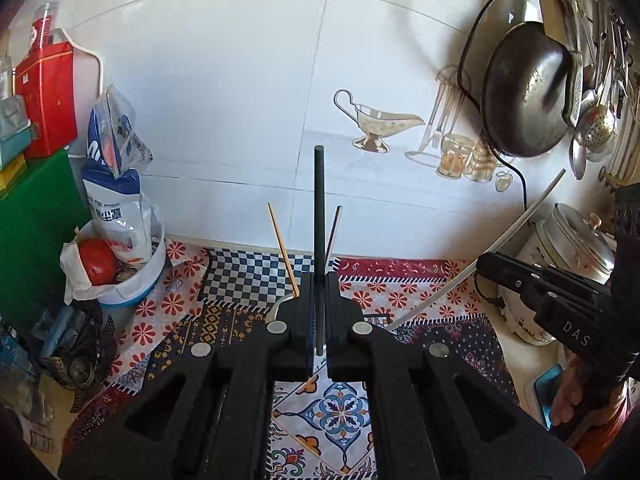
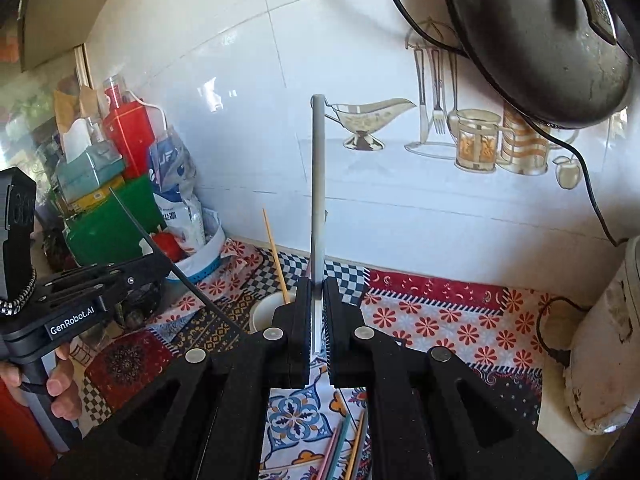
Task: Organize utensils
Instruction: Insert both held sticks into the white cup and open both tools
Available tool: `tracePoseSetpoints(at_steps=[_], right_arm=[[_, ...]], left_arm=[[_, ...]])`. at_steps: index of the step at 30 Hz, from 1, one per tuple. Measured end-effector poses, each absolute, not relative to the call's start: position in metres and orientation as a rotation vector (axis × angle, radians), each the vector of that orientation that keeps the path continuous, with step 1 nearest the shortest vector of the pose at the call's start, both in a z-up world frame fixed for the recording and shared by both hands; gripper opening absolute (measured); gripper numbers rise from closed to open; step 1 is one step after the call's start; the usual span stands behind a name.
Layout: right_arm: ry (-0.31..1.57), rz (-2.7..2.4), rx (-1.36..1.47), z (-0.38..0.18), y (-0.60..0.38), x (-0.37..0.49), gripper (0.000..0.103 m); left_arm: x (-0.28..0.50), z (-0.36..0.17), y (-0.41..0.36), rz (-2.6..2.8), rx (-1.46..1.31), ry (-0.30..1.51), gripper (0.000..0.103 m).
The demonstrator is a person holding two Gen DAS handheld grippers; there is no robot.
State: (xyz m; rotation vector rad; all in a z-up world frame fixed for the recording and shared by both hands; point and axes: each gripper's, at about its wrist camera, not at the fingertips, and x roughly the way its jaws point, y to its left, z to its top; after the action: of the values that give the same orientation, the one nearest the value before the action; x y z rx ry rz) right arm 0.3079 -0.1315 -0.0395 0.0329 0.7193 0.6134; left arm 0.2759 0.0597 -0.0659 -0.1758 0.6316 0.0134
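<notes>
Your left gripper [image 1: 319, 312] pinches a black chopstick [image 1: 319, 208] upright, ready for the white cup [image 1: 282, 303] below.

Your right gripper [image 2: 319, 312] clamps a grey chopstick [image 2: 318, 184] vertically above the same cup [image 2: 266, 312]; loose chopsticks [image 2: 344, 448] lie on the cloth.

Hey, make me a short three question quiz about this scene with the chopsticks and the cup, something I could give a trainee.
1. True or false: the left gripper is shut on a black chopstick.
2. Multiple choice: what does the right gripper hold? A) a metal fork B) a silver-grey chopstick C) nothing
3. Fill in: the thin wooden chopstick already stands in the white ____ on the patterned cloth.

Key:
1. True; its jaws are closed on the stick, which points up.
2. B
3. cup

Bonus note: more loose chopsticks lie on the cloth below the right gripper.
</notes>
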Motion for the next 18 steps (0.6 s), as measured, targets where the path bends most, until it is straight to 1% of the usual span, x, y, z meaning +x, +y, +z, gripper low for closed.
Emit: tracePoseSetpoints(at_steps=[9, 18], right_arm=[[0.701, 0.679, 0.036, -0.036, -0.105, 0.330, 0.005], [0.800, 0.723, 0.003, -0.071, -0.074, 0.350, 0.005]], left_arm=[[0.294, -0.063, 0.072, 0.066, -0.186, 0.613, 0.003], [0.325, -0.099, 0.077, 0.094, -0.194, 0.706, 0.003]])
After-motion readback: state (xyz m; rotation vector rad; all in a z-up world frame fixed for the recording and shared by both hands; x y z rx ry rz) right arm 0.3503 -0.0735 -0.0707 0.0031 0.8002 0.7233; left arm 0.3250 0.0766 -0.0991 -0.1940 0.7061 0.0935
